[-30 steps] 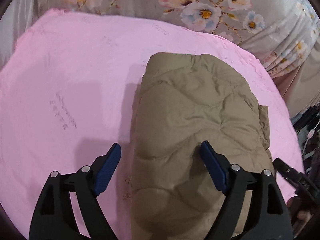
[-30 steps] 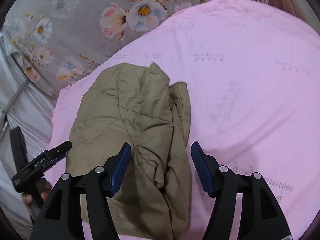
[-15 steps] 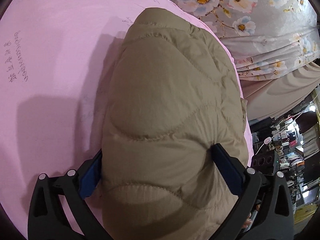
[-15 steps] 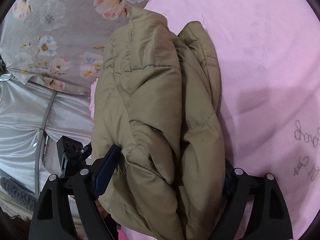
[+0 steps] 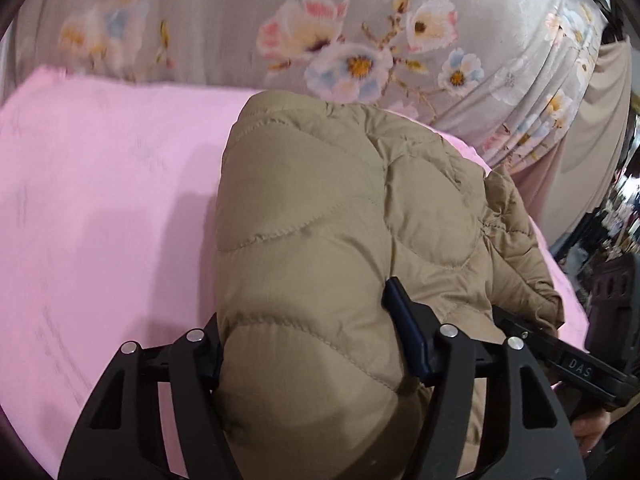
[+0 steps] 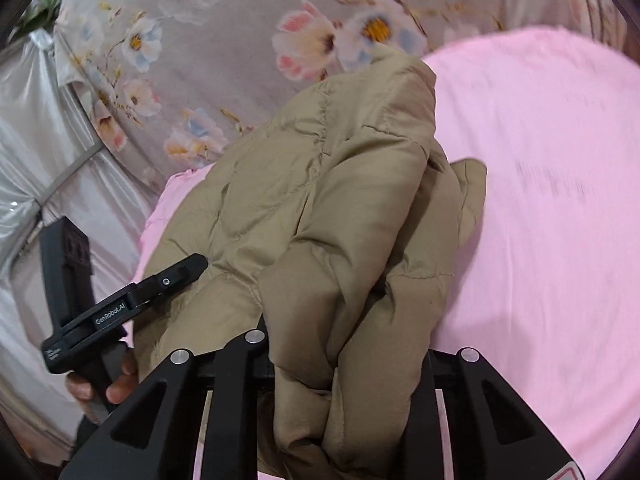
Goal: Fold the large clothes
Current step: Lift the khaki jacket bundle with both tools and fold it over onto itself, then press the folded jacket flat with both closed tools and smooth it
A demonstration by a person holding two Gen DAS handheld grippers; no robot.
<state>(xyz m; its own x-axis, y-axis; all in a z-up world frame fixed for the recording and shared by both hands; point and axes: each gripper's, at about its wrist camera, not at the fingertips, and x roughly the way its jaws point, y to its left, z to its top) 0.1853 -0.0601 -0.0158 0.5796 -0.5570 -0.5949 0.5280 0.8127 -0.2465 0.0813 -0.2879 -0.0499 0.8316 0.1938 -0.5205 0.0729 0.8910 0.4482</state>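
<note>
A folded tan quilted jacket (image 5: 320, 240) lies on a pink sheet (image 5: 100, 220). My left gripper (image 5: 316, 340) is shut on the near end of the folded bundle, which bulges between its blue pads (image 5: 404, 332). In the right wrist view the same jacket (image 6: 340, 220) shows its open layered edge, and my right gripper (image 6: 344, 364) is shut on that edge, its pads hidden by fabric. The other gripper (image 6: 132, 296) shows at the left of the right wrist view, held by a hand.
A grey floral cloth (image 5: 360, 40) covers the area behind the pink sheet. Silvery fabric (image 6: 48, 152) hangs at the left in the right wrist view. The pink sheet's edge and a cluttered dark area (image 5: 612, 216) lie to the right in the left wrist view.
Both grippers went from open around the jacket to closed on its near end. The bundle has lifted a little and the views have tilted up toward the floral cloth.
</note>
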